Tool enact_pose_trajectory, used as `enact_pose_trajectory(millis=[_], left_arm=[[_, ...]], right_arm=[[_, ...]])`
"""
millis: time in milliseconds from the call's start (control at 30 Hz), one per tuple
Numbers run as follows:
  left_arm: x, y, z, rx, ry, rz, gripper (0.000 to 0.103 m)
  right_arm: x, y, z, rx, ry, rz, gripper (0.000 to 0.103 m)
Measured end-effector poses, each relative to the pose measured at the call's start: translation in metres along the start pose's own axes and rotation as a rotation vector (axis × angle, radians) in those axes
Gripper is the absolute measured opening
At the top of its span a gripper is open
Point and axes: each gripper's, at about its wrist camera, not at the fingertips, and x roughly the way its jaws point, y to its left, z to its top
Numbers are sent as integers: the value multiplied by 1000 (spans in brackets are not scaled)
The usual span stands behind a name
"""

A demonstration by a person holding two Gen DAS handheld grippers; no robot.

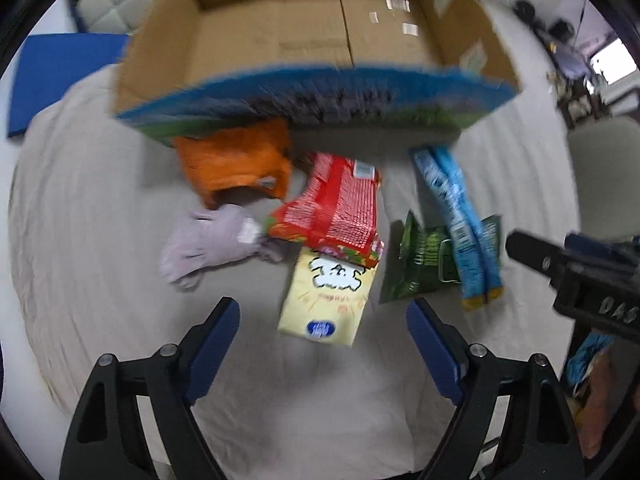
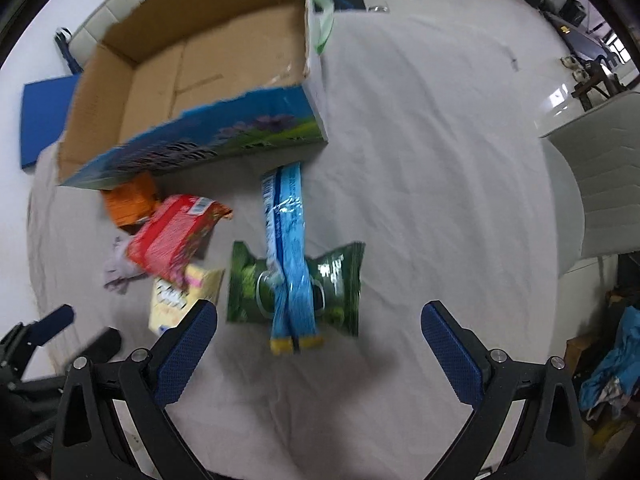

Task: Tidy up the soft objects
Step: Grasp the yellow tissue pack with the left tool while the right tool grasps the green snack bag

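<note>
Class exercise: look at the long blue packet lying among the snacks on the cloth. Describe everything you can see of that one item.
The long blue packet is a narrow, glossy, crinkly strip that looks like plastic film, light blue with white print too blurred to read, and yellow at its near end. A lengthwise crease makes it look like two joined sticks. It lies flat, crossing over the green packet, its far end reaching toward the cardboard box and its near end on the pale cloth. No gripper touches it.

Only "DAS" reads clearly, in raised letters on the right hand-held gripper (image 1: 576,276) body.
</note>
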Motion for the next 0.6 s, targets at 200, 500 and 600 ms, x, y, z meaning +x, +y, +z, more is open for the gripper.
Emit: enact_pose_trajectory(millis=[200, 500, 600], left_arm=[[62, -8, 10, 35, 119, 28, 85], [89, 0, 8, -21, 137, -13, 66], [89, 4, 4, -49, 131, -29, 65]], right_arm=[[53, 3, 23, 20, 101, 61, 85], [81, -6, 33, 23, 154, 100, 39], [69, -19, 33, 31, 134, 88, 36]])
